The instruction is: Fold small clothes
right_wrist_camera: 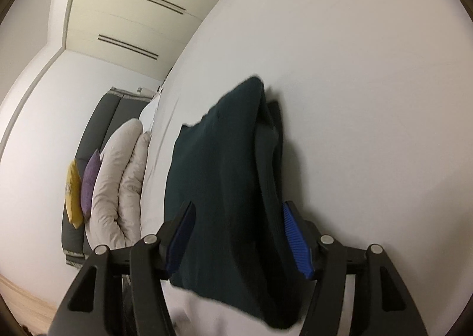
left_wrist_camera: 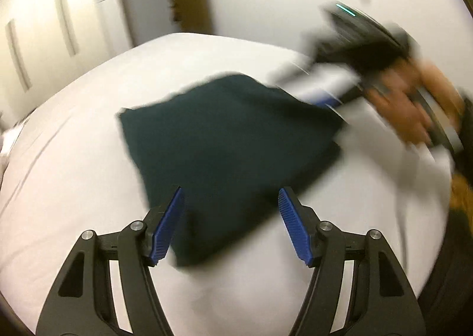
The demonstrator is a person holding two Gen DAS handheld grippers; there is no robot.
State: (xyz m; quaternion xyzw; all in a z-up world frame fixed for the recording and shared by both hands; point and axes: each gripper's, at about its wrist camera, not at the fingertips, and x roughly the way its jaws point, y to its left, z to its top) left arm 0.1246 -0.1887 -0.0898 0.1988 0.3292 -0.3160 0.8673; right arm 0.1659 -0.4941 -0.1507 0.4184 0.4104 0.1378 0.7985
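- While the left wrist view is smeared by motion, it shows the left gripper (left_wrist_camera: 230, 220) with its blue pads (left_wrist_camera: 165, 229) spread apart and nothing pinched between them; the dark green garment (left_wrist_camera: 230, 152) lies folded into a rough rectangle on the white bed (left_wrist_camera: 74, 188), its near corner showing between the open jaws
- Further right in that view, the person's hand (left_wrist_camera: 414, 111) carries the right gripper (left_wrist_camera: 325, 101) beside the far edge of the cloth; blur hides whether it touches the fabric
- Seen from the right wrist view, the right gripper (right_wrist_camera: 236, 240) is likewise released, pads wide, with the garment (right_wrist_camera: 224, 188) lying in stacked layers between and beyond them but not pressed by either pad
- Beyond the bed's edge in that view sit a pale duvet (right_wrist_camera: 118, 185), a purple cushion (right_wrist_camera: 90, 185) and a yellow cushion (right_wrist_camera: 72, 191) against a grey headboard (right_wrist_camera: 100, 117)
- As a judgement, the fold looks close to done, and the risk lies in pulling away: a ribbed pad could catch the top layer and drag it open, since the upper layers sit loose and uneven along the right side
- Another hazard is a bunched edge springing back once nothing weighs it down, leaving a lopsided fold
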